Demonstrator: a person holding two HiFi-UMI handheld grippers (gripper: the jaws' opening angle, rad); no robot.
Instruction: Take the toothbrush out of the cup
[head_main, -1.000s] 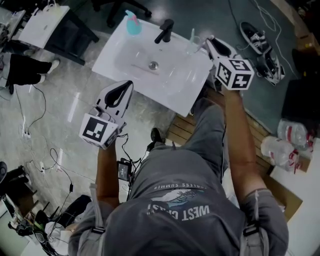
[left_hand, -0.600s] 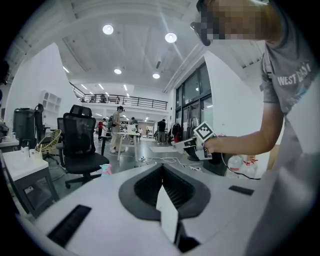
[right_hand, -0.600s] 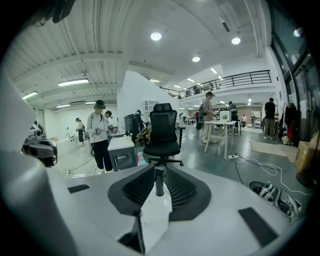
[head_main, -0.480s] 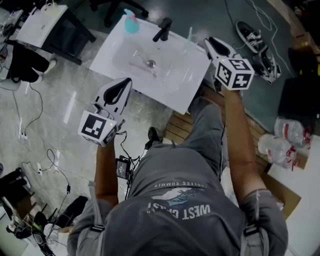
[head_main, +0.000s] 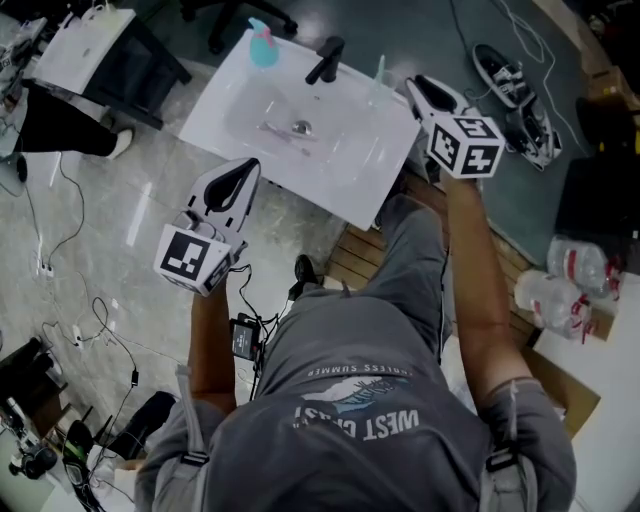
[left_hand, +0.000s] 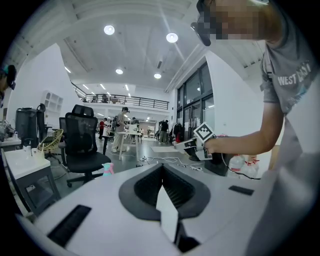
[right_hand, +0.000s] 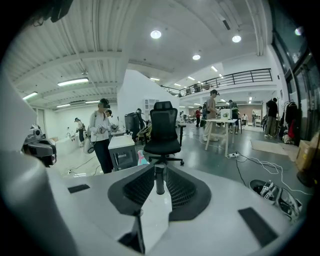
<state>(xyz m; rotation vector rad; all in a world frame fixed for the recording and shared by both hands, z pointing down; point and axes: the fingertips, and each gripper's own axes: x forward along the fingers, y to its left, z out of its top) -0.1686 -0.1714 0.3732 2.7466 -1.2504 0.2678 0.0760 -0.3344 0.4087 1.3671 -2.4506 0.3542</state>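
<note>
Two grippers are in view, and only one is at the work. The right gripper (head_main: 413, 86) is held at the far right corner of the counter (head_main: 365, 185). Its tips are just beside the toothbrush (head_main: 379, 67), which stands upright in the clear cup (head_main: 378, 92) at the back edge, near the faucet (head_main: 327, 60). The jaws stand partly apart with nothing gripped. In the right gripper view a dark upright post, probably the faucet beyond, shows through the gap. This placement reads as a side approach to the exposed shaft above the cup rim, the only part open to a grasp.

The left gripper (head_main: 250, 168) is closed, tips meeting, and empty. It hangs off the counter's near edge over the floor, well apart from the cup. It is likely parked there to keep the basin area unobstructed.

Clearances:
- **Above the toothbrush:** the room is open, so a straight upward draw looks free.
- **Around the cup:** the faucet stands near on one side, and the counter's back and right edges lie close to the cup. A sideways nudge could tip the cup toward an edge.
- **Soap bottle** (head_main: 263, 46)**:** it sits well apart at the far left corner and poses no obstruction.
</note>
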